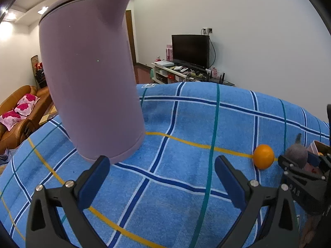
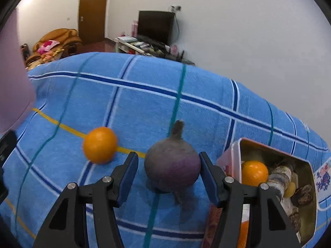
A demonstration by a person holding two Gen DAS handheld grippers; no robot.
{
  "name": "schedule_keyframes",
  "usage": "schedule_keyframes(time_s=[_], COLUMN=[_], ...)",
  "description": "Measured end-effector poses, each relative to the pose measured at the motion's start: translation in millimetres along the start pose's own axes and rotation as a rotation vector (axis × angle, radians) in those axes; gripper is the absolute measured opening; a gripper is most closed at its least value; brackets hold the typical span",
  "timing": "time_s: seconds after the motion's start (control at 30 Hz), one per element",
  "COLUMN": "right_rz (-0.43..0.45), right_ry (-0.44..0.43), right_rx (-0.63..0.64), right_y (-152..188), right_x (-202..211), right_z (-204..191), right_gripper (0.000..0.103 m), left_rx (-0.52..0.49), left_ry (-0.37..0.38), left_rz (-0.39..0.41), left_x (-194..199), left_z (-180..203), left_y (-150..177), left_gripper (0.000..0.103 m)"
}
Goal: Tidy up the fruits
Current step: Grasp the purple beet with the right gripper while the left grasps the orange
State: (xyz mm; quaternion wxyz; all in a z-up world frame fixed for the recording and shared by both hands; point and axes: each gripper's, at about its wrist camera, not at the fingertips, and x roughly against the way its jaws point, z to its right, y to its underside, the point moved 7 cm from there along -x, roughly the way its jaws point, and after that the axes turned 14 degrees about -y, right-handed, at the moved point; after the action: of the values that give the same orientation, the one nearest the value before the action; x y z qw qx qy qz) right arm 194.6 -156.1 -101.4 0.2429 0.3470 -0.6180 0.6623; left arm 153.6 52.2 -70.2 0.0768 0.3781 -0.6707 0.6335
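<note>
Purple-grey beet [image 2: 172,168] sits on the blue checked cloth [image 2: 144,103] between the right tongs [image 2: 168,170]; the right pad touches it, a gap shows on the left, so they stand released. An orange [image 2: 100,147] lies just left, a tin box [image 2: 279,186] of produce right. Left tongs [image 1: 162,174] gape empty near a lilac kettle [image 1: 91,82].

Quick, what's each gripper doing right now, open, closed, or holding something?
Left gripper: open, holding nothing.
Right gripper: open; round dark purple beet sits between the jaws, with a gap on one side.
</note>
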Motion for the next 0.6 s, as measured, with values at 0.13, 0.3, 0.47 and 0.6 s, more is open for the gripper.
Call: schedule_keyframes(time_s=[0.13,0.3,0.47,0.6], right_rz=[-0.015,0.1,0.314,0.404], right_ry=[0.031,-0.011,-0.046,-0.011], right_rx=[0.021,0.011,0.046,0.003], right_y=[-0.6,-1.0,4.6,15.8], right_x=[-1.0,28.0,79.7,105.7], right_z=[0.3,-3.9,-22.0,-17.6], right_gripper=[0.053,0.053,0.053,0.053], left_rx=[-0.001,-0.013,-0.053,-0.094], left_ry=[0.011,0.048,0.126,0.2], left_rz=[-0.002,0.022,0.073,0.084], left_x=[-0.6,1.9,13.8,25.0], left_z=[1.0,5.2,20.6,41.4], left_y=[0.2,-2.6,-5.3,-5.4], left_gripper=[0.103,0.102,0.102,0.098])
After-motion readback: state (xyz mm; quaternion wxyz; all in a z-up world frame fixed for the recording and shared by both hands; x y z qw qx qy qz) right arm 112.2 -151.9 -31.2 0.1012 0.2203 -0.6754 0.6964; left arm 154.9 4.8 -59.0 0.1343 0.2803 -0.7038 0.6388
